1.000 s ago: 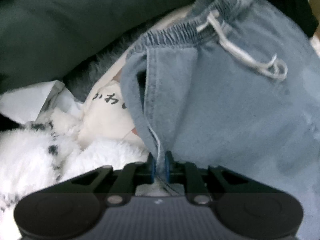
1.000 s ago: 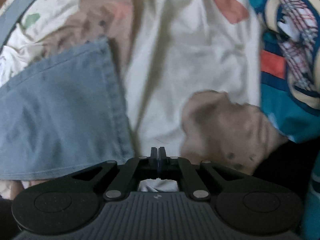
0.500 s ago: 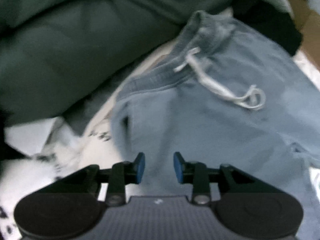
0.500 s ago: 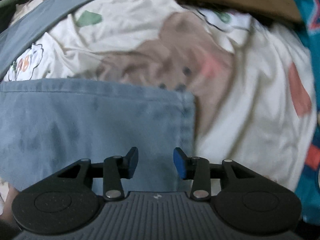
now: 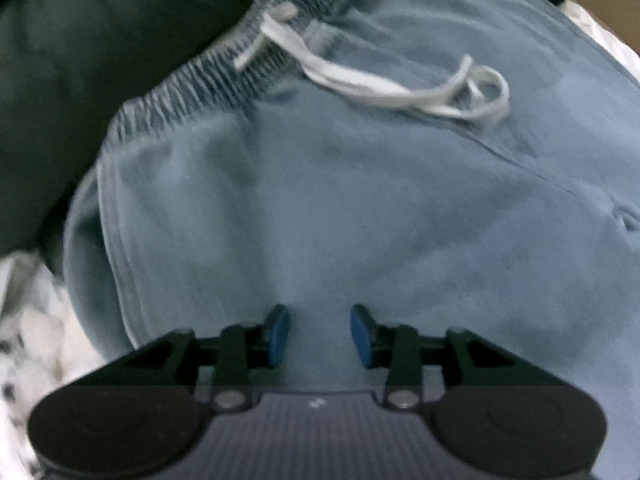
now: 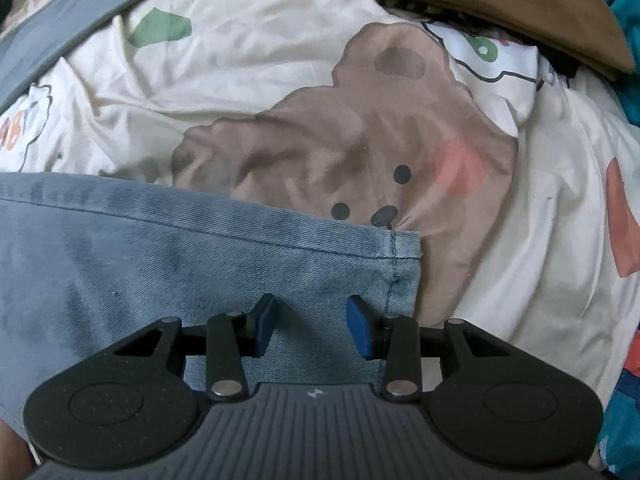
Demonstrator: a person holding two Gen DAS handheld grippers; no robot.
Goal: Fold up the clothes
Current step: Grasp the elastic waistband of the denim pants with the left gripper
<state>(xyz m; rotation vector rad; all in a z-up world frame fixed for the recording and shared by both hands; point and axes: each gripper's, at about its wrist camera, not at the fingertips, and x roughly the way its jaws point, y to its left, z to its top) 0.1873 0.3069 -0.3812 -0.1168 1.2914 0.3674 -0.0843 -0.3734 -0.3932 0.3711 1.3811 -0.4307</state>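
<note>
Light blue denim trousers (image 5: 360,208) fill the left wrist view, with a ribbed elastic waistband (image 5: 208,80) and a white drawstring (image 5: 400,88) lying across the front. My left gripper (image 5: 320,334) hovers over the cloth below the waistband; its jaws are opening, and the blue pads do not press on anything. In the right wrist view the trousers' leg end (image 6: 200,272) lies flat, its hem corner (image 6: 404,248) just ahead. My right gripper (image 6: 312,326) stands open right above that leg end, pads apart, gripping nothing.
A cream bedsheet with a brown bear print (image 6: 360,140) lies under the leg. A brown cloth (image 6: 500,4) sits at the top right, teal patterned fabric (image 6: 628,40) at the right edge. A dark green garment (image 5: 80,80) and white fluffy fabric (image 5: 32,340) border the waistband.
Both grippers were shut a second ago, the left one pinching the trousers' side seam; both have opened. The left moved in over the trousers' front, the right from the sheet to the leg hem.
</note>
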